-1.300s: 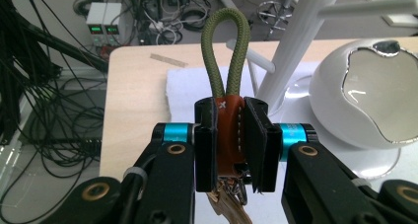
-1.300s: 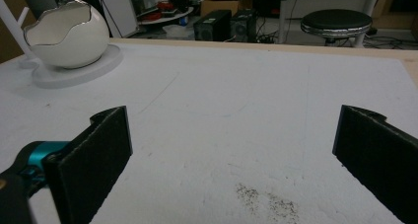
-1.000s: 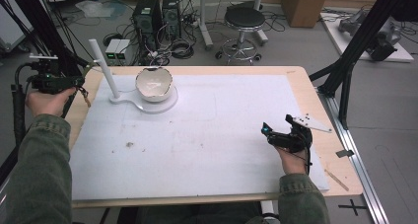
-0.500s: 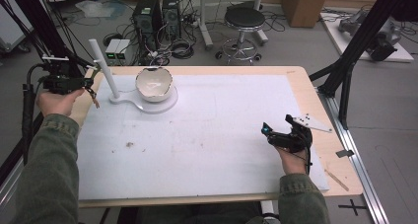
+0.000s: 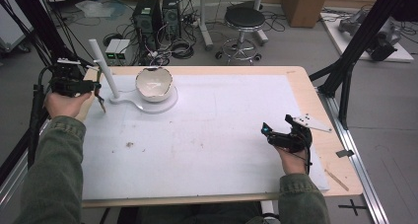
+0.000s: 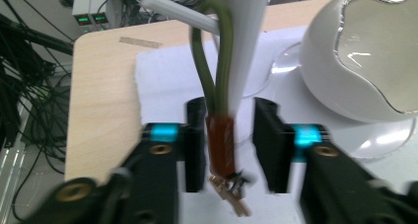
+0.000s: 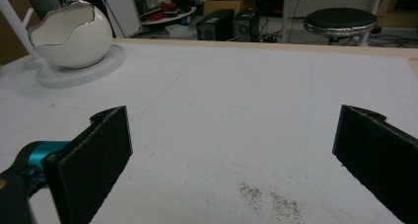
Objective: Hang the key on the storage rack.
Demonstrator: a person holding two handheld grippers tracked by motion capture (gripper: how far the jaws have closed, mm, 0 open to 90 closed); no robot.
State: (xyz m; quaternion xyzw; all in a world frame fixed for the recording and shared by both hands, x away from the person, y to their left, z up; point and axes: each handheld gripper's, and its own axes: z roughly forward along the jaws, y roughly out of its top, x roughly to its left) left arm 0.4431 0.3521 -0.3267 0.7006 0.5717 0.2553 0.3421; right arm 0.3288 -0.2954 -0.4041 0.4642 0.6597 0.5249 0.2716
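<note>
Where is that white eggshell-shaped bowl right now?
In the high view the white eggshell-shaped bowl sits on a round white stand at the table's far left, beside a leaning white post, near the left gripper.

Grey floor (image 5: pixel 296 46); black stool (image 5: pixel 245 18); computer towers (image 5: pixel 157 12); cable tangle (image 5: pixel 180 46); possibly cardboard box (image 5: pixel 301 2).

The egg-shaped bowl (image 6: pixel 355 71) looks like glossy white ceramic with a shiny metallic rim. Beside the bowl, the stand's post (image 5: pixel 104 68) is smooth matt white plastic. Under the bowl, a matt white sheet (image 5: pixel 222 130) covers the pale wooden table (image 5: pixel 340 150).
</note>
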